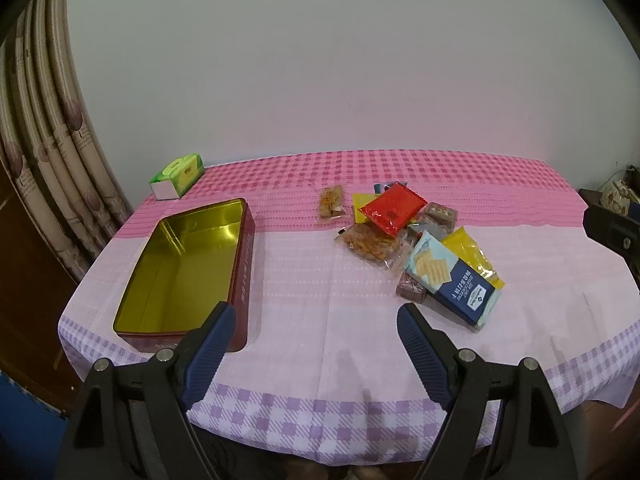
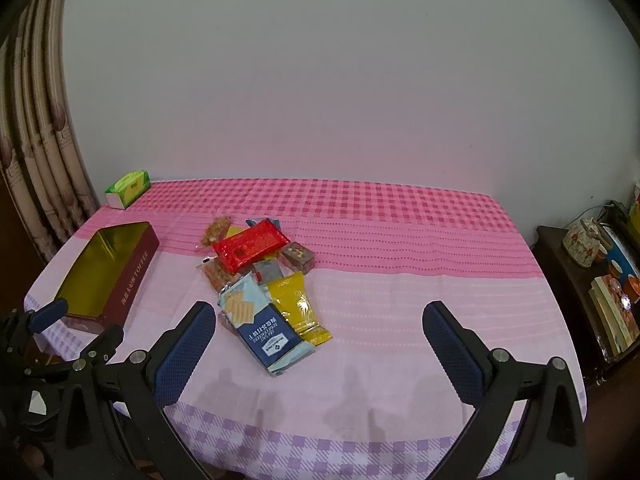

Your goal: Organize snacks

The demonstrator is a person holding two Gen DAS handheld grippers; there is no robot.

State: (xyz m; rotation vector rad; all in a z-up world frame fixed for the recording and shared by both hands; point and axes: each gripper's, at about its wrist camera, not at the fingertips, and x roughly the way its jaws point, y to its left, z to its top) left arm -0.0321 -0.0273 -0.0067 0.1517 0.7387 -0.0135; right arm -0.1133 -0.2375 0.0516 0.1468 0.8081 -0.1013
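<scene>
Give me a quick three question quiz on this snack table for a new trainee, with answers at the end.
1. True or false: the rectangular red metal tin with the gold interior already holds snacks.
2. Which packet lies nearest the right claw: A) the red foil packet, B) the blue and white cracker packet, C) the green tissue box?
3. Fill in: both the right claw and the left claw are ____.

Key: 1 false; 2 B; 3 open.

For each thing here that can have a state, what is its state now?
left gripper: open, holds nothing
right gripper: open, holds nothing
tin box: lid off, nothing inside
blue cracker pack: sealed, lying flat
yellow packet: sealed, beside the blue pack
red packet: sealed, on top of the pile
</scene>
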